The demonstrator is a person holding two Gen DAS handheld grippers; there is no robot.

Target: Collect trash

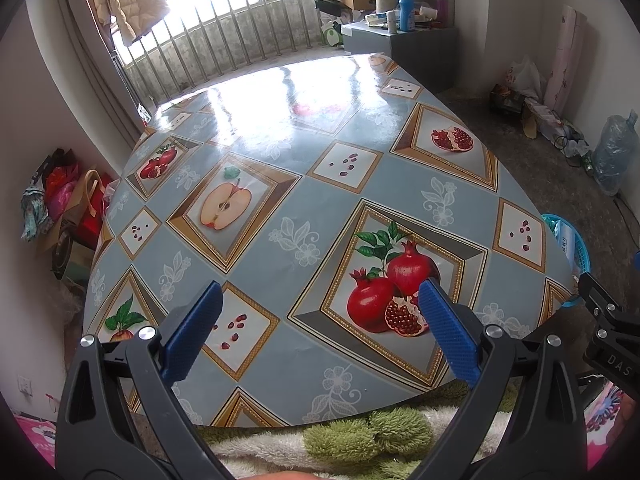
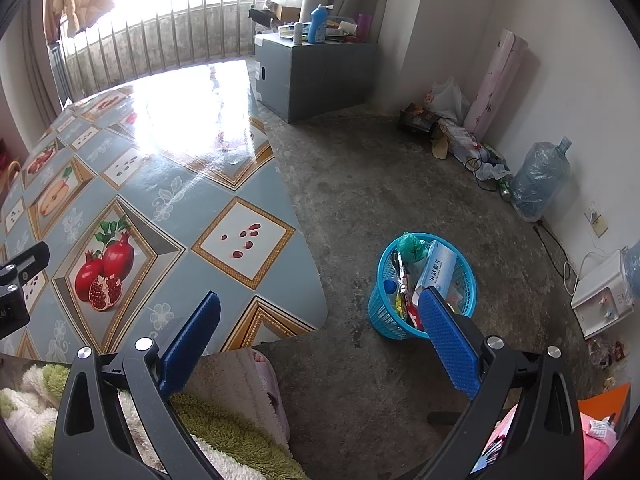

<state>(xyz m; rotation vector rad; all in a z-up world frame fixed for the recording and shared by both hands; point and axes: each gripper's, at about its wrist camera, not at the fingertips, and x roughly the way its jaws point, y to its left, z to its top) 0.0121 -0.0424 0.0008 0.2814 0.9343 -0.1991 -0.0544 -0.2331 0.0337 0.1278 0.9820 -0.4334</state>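
Left hand-held gripper (image 1: 320, 308) is hovering over the near edge of the desk (image 1: 280, 208), jaws spread wide, nothing between the blue pads (image 1: 192, 336). Desk is wearing a glossy blue-grey oilcloth with fruit prints; strong window glare is washing out the far half. No loose items showing on the desk surface in either view.

Right hand-held gripper (image 2: 320, 312) is sitting off the desk's (image 2: 160, 184) right corner, above the concrete floor (image 2: 360, 184), jaws also wide apart and holding nothing. Its right pad (image 2: 448, 344) is overlapping the near rim of the basket in the frame; can't tell whether it's touching.

Trash is sitting in the blue plastic basket (image 2: 384, 312) on the floor, just right of the desk corner. Inside: a light blue carton with printed text (image 2: 436, 268) leaning upright, a crumpled green bag (image 2: 412, 246) at the far rim, some colourful wrappers (image 2: 404, 300) along the left side. In the left wrist view only a sliver of the basket (image 1: 580, 252) is peeking past the desk's right edge.

Right gripper's black frame is showing at the right edge of the left view, and the left one at the left edge of the right view, so the two are running close side by side.

A green-and-white fleecy garment (image 1: 360, 440) is filling the bottom of both views below the grippers. Further off: grey cabinet (image 2: 316, 72) with bottles on top by the railing, a large water jug (image 2: 540, 180) against the right wall, more clutter along that wall.
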